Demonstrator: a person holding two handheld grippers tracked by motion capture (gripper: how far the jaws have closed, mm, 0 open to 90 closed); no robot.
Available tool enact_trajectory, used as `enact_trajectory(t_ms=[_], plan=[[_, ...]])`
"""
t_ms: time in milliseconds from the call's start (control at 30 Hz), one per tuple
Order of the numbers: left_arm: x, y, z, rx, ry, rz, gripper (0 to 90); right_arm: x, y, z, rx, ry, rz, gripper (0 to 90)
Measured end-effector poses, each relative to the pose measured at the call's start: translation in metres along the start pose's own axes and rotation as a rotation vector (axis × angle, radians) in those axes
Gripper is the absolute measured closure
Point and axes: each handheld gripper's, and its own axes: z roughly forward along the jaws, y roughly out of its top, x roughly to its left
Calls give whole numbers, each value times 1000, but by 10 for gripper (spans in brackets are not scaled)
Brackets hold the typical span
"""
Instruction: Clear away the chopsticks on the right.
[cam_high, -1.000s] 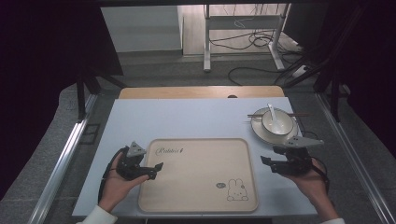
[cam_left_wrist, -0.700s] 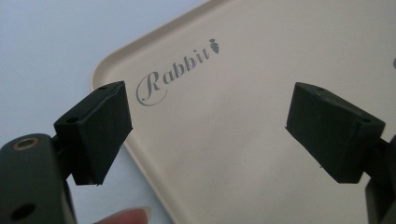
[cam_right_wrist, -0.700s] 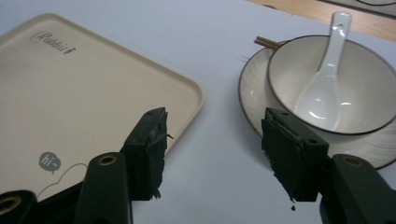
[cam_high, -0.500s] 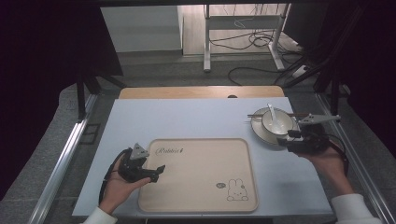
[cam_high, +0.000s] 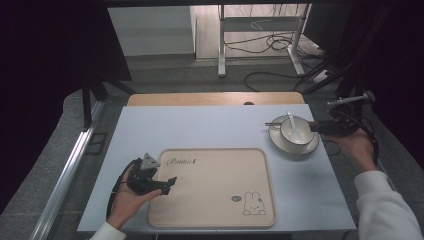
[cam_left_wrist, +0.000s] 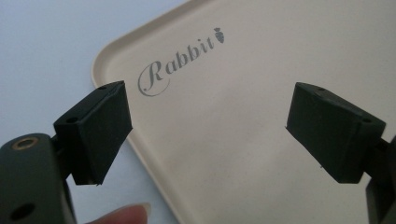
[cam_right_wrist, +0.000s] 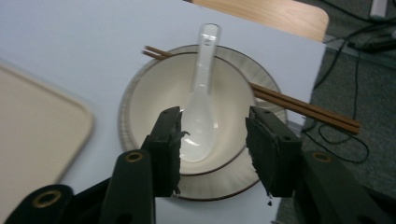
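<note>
Right gripper (cam_right_wrist: 212, 140) — jaws open astride the bowl (cam_right_wrist: 187, 100) rim — should straddle it squarely before closing; left gripper (cam_left_wrist: 205, 135) idles open over the tray (cam_left_wrist: 261, 112).

L gripper (cam_high: 169, 182): blk jaws, grey tri plate | R gripper (cam_right_wrist: 212, 140): blk, brass screws | sleeves: white

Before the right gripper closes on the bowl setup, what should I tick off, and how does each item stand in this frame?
1. Right gripper open: ok, jaws stand apart over the near rim.
2. Bowl seated on the plate: ok.
3. Spoon resting inside the bowl: ok, handle pointing away from the gripper.
4. Chopsticks stable: cannot tell; they lie across the plate behind the bowl and overhang its edge.
5. Tray free to receive things: ok, its surface is bare.
6. Left gripper out of the way: ok, open at the tray's left edge.
</note>
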Motion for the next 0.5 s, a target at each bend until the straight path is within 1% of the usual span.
enact_trajectory(t_ms=[67, 133, 233, 300, 400, 500], plan=[[1, 0, 0, 0, 0, -6, 140, -9, 3, 7, 21, -10, 8, 582], [1, -1, 0, 4, 2, -2, 140, -19, 6, 16, 44, -24, 21, 605], [1, -1, 2, 13, 4, -1, 140, -30, 10, 26, 72, -24, 33, 631], [1, -1, 3, 19, 4, 5, 140, -36, 13, 33, 94, -30, 30, 658], [1, -1, 4, 24, 10, 4, 140, -44, 17, 42, 116, -38, 25, 720], [2, 0, 4, 23, 16, -3, 140, -52, 22, 51, 128, -51, 25, 824]])
